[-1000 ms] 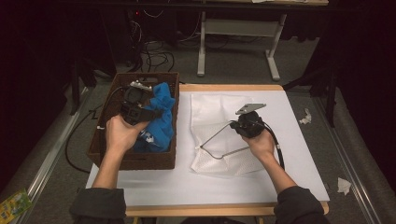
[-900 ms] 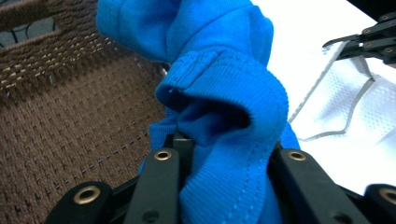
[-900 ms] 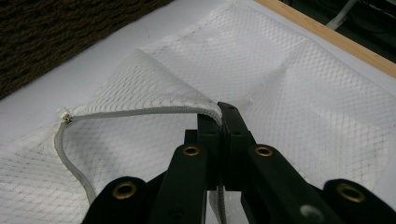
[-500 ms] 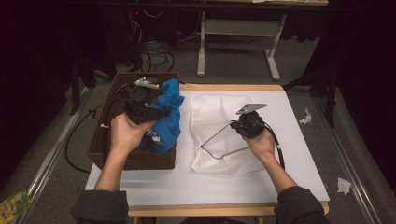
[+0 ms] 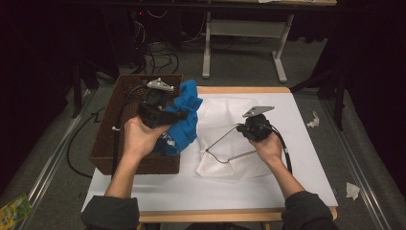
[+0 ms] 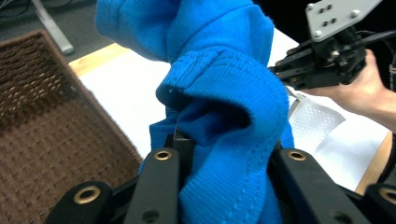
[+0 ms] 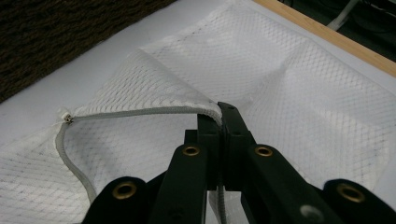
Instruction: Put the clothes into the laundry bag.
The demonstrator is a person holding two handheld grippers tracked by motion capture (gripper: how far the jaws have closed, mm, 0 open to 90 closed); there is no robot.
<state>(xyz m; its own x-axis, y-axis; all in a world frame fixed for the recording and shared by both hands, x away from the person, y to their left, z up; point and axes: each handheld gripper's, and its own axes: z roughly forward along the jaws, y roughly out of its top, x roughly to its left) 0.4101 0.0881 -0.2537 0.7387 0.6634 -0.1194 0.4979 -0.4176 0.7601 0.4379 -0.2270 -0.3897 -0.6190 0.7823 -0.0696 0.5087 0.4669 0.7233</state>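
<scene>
High view: near edge of the tabletop (image 5: 306, 191) has both forearms coming in, dark sleeves. Left hand (image 5: 136, 139) holds the left gripper (image 5: 184, 114) over the wicker basket (image 5: 107, 139) at the left edge, jaws pinching a bunched blue cloth (image 5: 186, 122) that hangs lifted across the basket's right wall. Left gripper view: blue cloth (image 6: 224, 140) is wadded between the two black jaws, basket weave (image 6: 46, 116) below left, other hand's gripper farther off at upper right. Right hand (image 5: 268, 146) sits mid-table with the right gripper (image 5: 238, 128) pressed together on the zipper edge of a white mesh bag (image 5: 225, 163), pulling the mouth up open. Right gripper view: jaws are closed on the grey zipper rim (image 7: 140, 112), mesh bag (image 7: 289, 93) lying flat behind toward the far wooden edge. Bag and basket sit just beside each other, the cloth between them.
</scene>
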